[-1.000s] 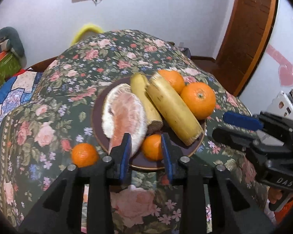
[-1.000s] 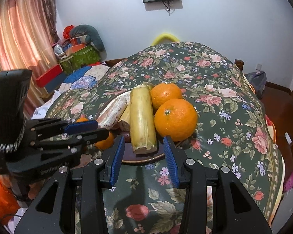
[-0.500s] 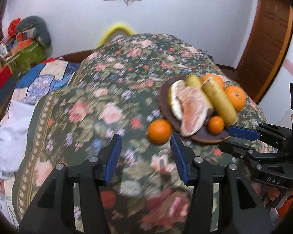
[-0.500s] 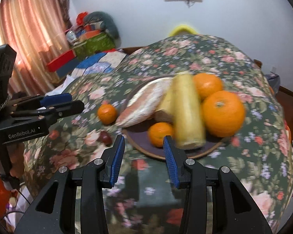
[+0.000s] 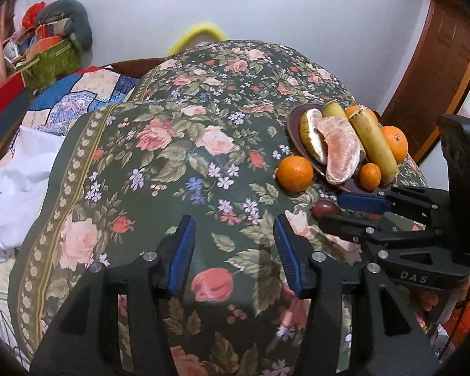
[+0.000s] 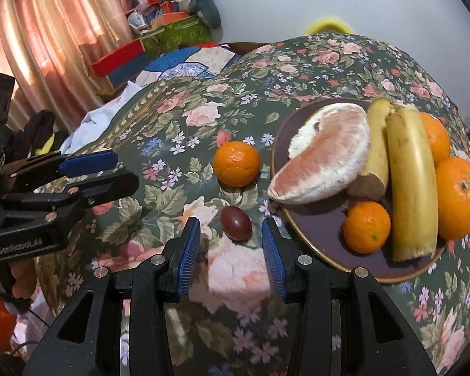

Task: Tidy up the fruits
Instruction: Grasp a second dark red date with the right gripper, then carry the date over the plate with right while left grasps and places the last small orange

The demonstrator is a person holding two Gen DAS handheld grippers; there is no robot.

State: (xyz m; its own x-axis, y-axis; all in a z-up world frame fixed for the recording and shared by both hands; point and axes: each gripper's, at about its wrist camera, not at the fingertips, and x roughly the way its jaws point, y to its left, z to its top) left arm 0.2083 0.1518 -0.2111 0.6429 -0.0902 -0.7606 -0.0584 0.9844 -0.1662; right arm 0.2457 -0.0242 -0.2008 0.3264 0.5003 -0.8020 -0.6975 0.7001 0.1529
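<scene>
Right hand-held gripper [image 6: 231,244]: released, blue pads spread, low over the floral cloth [image 6: 185,131]. A small dark red fruit [image 6: 235,222] lies on the cloth just beyond the tips, between the two pads' lines, not touched by either. What kind of fruit it is cannot be told.

Left hand-held gripper [image 5: 234,240]: also released, pads wide apart with only cloth between them. In the right wrist view it enters from the left edge [image 6: 91,169], seen side-on, its body cut off by the frame.

Farther in, a loose orange [image 6: 236,164] sits on the cloth just left of the plate [image 6: 316,235]; whether it touches the rim is unclear.

On the dark plate, near to far: a small orange [image 6: 366,227] at the near edge; a peeled pomelo half [image 6: 322,163] on the left, overhanging the rim; two bananas [image 6: 412,185] lengthwise, the left one partly hidden behind the right; a large orange [image 6: 459,197] at the right edge and another orange [image 6: 435,139] behind it, mostly hidden by the banana.

Whatever the cloth covers is hidden. Far left: curtain [image 6: 47,47], stacked boxes [image 6: 169,34], patchwork bedding [image 6: 188,62]. Far wall: a screen, cut off at the top.
</scene>
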